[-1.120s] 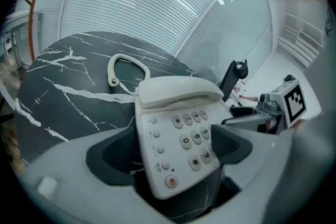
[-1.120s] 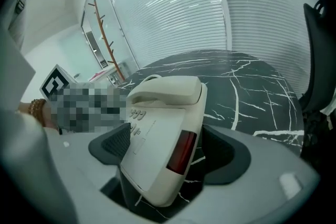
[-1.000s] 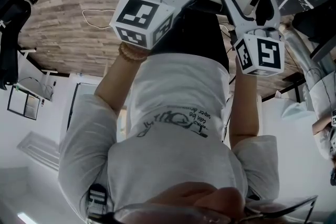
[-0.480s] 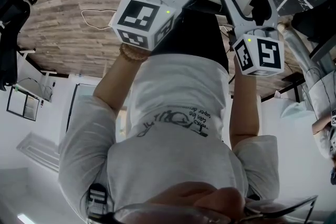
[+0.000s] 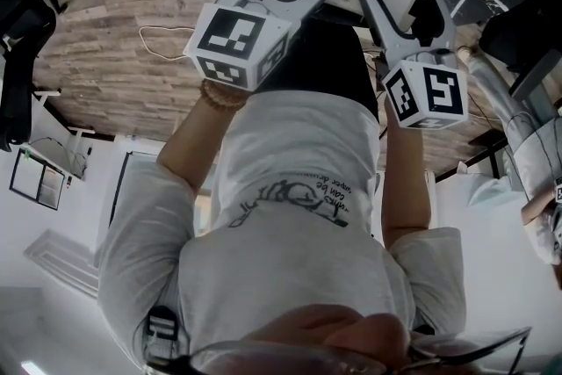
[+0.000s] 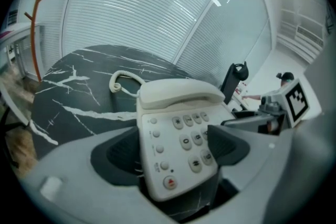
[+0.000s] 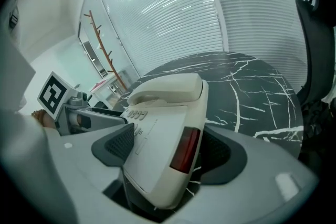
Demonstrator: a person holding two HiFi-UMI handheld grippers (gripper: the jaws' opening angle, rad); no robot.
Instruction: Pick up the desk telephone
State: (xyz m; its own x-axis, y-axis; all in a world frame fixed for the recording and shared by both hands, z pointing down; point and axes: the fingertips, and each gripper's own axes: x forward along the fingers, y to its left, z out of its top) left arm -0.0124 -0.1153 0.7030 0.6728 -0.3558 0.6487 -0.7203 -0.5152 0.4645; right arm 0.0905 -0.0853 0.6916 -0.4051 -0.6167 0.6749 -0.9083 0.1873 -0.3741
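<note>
- Desk telephone (image 6: 176,139), cream-coloured with its handset (image 6: 178,94) seated in the cradle, is held between both pairs of tongs at the near edge of the dark marbled desk (image 6: 79,92), right in front of the person.
- Left tongs (image 6: 173,149) are closed on the telephone's near end: one dark pad presses the left edge, and the other bears on the keypad side.
- Right tongs (image 7: 168,149) are likewise clamped on the body from the other side, one pad by the keys and one just behind the reddish panel (image 7: 184,149) on its flank.
- From the head view, the two tongs come in at an angle and meet on the keypad end, so the grip sits all at one end of the body (not the steadiest place to take it, I'd say).
- Marble veins show beneath the near end in both gripper views, so that end looks raised; I cannot tell whether the far end is touching the desk.
- My reading is that the grasp is made and the lift itself is the step in hand.
- Curly cord (image 6: 118,81) lies on the desk behind the handset.
- Next, the lift calls for both hands rising together at an even rate, keeping the body level so the handset does not slide off, with an eye on the cord pulling taut.
</note>
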